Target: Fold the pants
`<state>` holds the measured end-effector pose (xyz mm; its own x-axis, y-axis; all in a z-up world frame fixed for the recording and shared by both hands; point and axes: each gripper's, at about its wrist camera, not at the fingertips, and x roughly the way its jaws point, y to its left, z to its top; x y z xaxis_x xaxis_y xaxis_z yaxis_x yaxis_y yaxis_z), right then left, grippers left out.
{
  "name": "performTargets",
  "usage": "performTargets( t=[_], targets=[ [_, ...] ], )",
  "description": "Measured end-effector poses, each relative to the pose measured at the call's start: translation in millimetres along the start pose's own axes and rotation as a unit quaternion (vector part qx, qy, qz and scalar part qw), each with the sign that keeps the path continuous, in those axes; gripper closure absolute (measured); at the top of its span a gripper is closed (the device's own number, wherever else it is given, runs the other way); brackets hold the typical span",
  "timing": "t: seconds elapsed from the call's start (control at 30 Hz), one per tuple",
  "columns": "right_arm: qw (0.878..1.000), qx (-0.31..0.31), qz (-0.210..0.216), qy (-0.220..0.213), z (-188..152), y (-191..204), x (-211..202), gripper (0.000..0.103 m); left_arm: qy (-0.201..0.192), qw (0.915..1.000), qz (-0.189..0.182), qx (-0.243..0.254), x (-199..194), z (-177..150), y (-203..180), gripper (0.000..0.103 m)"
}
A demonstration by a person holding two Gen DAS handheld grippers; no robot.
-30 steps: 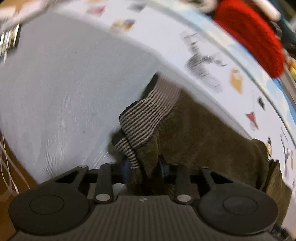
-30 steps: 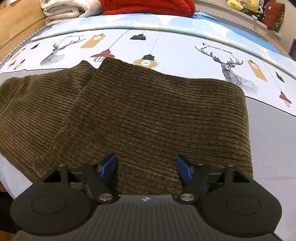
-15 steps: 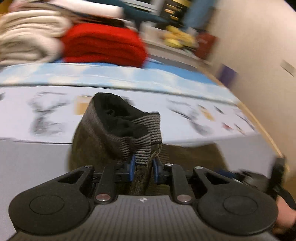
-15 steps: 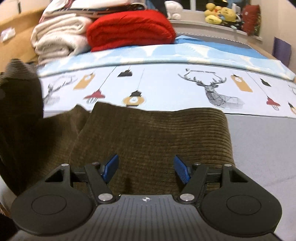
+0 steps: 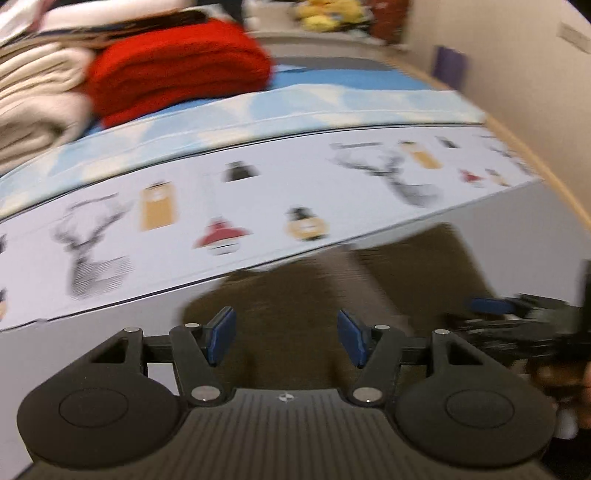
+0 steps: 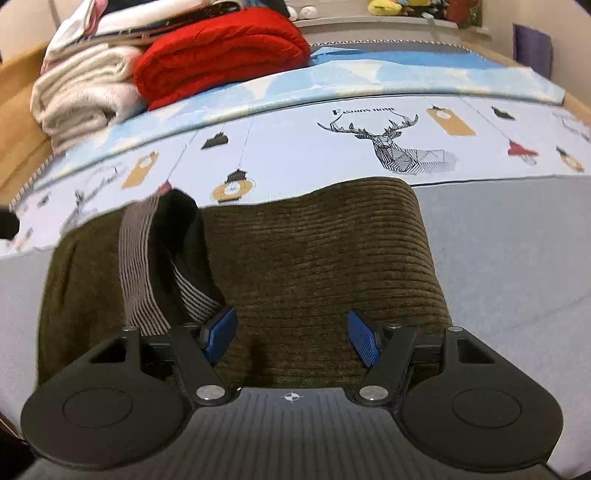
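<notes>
Opening now: left gripper [image 5: 283, 338], jaws spreading, blue pads [image 5: 220, 335] clear of the cloth, nothing pinched between them. It hangs over the pants [image 5: 314, 302], pointing down at them. That view is blurred, so fabric detail there is poor.

Right gripper [image 6: 291, 339] has its jaws spread wide and holds nothing. Its pads sit just above the near edge of the pants [image 6: 317, 266]; I can't tell whether they touch the cloth. In the left view it shows at the right edge [image 5: 491, 306], with the hand [image 5: 554, 373] behind it.

Pants: brown corduroy, lying folded on the bed [image 6: 517, 258], on the grey part of the sheet with the far edge reaching the printed strip. Far right corner is a rounded fold. On the left side of the pile the striped waistband [image 6: 136, 258] stands up and gapes open, dark lining showing inside. It sits just beside the right gripper's left pad [image 6: 221, 332]. More brown cloth continues left of the waistband.

Bed cover: printed strip with a deer [image 6: 391, 144], hanging lamps [image 6: 232, 184] and tags, then a blue-and-white band behind it.

Far side of the bed: folded red blanket [image 6: 218, 48] next to a stack of cream blankets [image 6: 85, 96], touching. Yellow plush toys [image 6: 388, 5] on the ledge behind. Wooden bed frame [image 6: 14, 110] along the left.
</notes>
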<state>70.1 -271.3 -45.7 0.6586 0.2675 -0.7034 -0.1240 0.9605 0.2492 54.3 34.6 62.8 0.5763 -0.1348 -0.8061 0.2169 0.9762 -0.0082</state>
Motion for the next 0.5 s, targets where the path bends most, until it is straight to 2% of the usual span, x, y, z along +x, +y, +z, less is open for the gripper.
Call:
performTargets(
  t=[0.1,0.17,0.23,0.3,0.37,0.43,0.5],
  targets=[
    [0.998,0.044,0.046,-0.010,3,-10,-4,0.033,0.014,0.9988,0.026,-0.039,20,-6,24,0.037],
    [0.994,0.075,0.082,-0.011,5,-16,-3,0.029,0.048,0.9957,0.034,-0.072,29,-10,37,0.037],
    [0.989,0.101,0.108,-0.009,7,-17,0,0.027,0.052,0.9936,0.028,-0.097,31,-8,45,0.037],
    [0.984,0.124,0.128,0.002,9,-16,9,0.024,0.054,0.9936,0.024,-0.096,34,-9,48,0.037],
    [0.981,0.135,0.141,0.021,10,-12,20,0.022,0.066,0.9936,0.038,-0.084,36,-10,48,0.037],
    [0.980,0.127,0.148,0.044,10,-2,34,0.022,0.079,0.9924,0.049,-0.080,41,-13,52,0.037],
    [0.980,0.110,0.151,0.062,8,10,45,0.017,0.078,0.9923,0.052,-0.081,40,-16,58,0.037]
  ],
)
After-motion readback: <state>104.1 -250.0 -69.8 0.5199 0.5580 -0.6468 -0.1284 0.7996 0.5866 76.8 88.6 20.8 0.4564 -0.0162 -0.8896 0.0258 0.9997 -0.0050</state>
